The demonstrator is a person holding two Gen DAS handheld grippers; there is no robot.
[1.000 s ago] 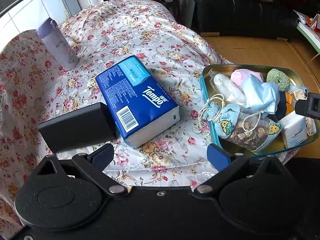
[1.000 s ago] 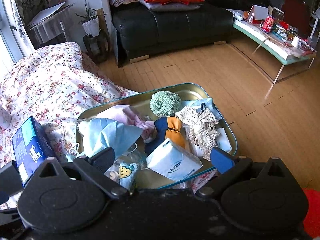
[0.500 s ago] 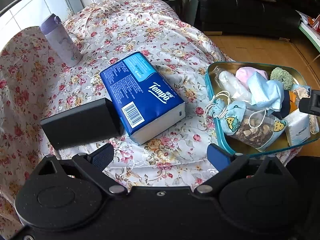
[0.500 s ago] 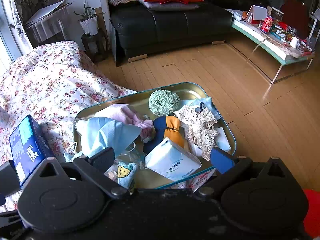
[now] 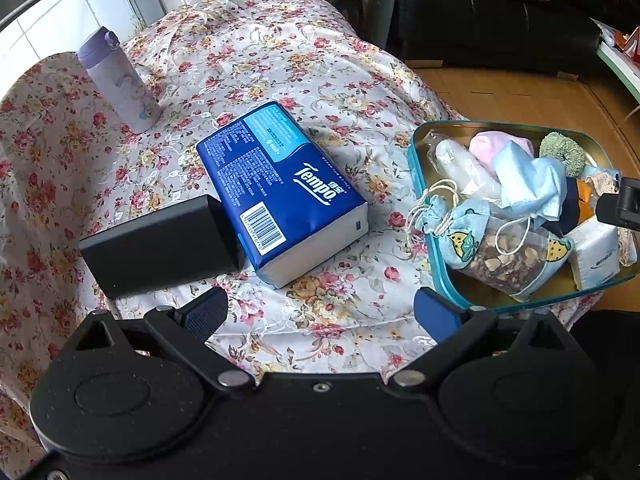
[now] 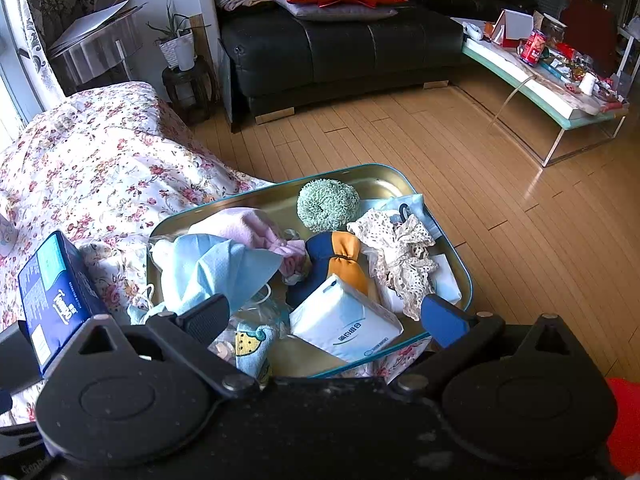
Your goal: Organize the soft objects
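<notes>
At the far left a purple bottle (image 5: 120,80) is standing on the floral cloth (image 5: 280,52), well apart from everything else. Next comes a black box (image 5: 160,246), lying flat and touching the near end of the blue tissue pack (image 5: 280,188), which is lying flat on the cloth between the box and the tin (image 5: 418,184).

The left gripper (image 5: 320,314) is hovering over bare cloth just short of the pack, its jaws spread wide and holding nothing. If the pack is the next soft thing to put away, which seems likely, the fingers should be straddling its narrow width, not its length, and closing gently, since the wrapper will be giving under pressure. Coming in from the free right-hand side would avoid nudging the box.

Further right, the tin is sitting at the edge of the cloth, already crowded: a drawstring pouch (image 5: 492,248) hanging over its near rim, a blue mask (image 6: 216,268), a pink cloth (image 6: 248,226), a green scrunchie (image 6: 328,204), a navy and orange bow (image 6: 336,256), lace (image 6: 400,252) and a white tissue pack (image 6: 348,328).

The right gripper (image 6: 326,320) is poised over the tin's near edge, above the white pack, jaws also wide apart and empty. The tin being so full, this gripper could usefully be pressing or shifting the loose pieces aside to make room before anything larger goes in. The tin is near the table edge, so any push should be going inward.
</notes>
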